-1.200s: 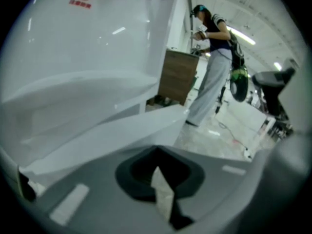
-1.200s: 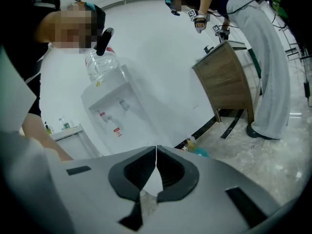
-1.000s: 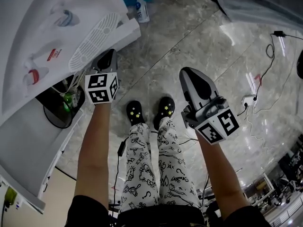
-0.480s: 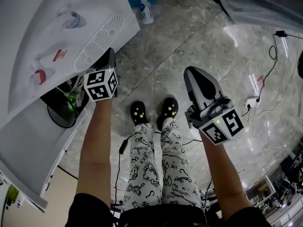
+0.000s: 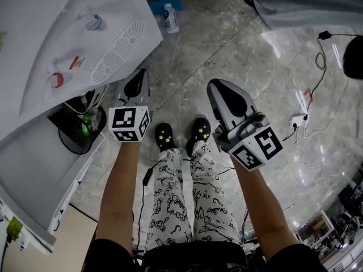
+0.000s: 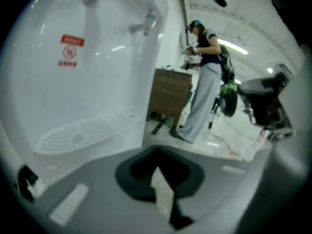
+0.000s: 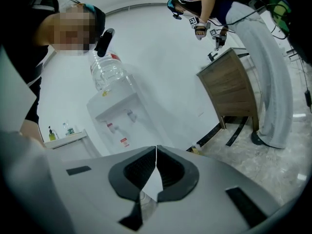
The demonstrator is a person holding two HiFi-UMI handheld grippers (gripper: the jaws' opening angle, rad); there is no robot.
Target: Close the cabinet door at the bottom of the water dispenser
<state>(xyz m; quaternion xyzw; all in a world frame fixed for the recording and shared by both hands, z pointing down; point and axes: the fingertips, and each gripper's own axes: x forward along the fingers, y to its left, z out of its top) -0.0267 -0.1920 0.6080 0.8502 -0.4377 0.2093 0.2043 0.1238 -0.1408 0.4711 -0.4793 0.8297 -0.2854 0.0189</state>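
— So, where's the cabinet door (image 5: pixel 39 174)?
— Swung open beneath the water dispenser (image 5: pixel 68 38). My left gripper (image 5: pixel 138 83), jaws pressed together on nothing, hovers just beside the dispenser's front. My right gripper (image 5: pixel 218 90), likewise closed and empty, hangs over the floor (image 5: pixel 227 38).

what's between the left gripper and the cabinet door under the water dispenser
Nothing visible does. The left gripper, jaws shut and empty, hangs right of the open compartment; the white panel that looks like the cabinet door lies beside it, unobstructed.
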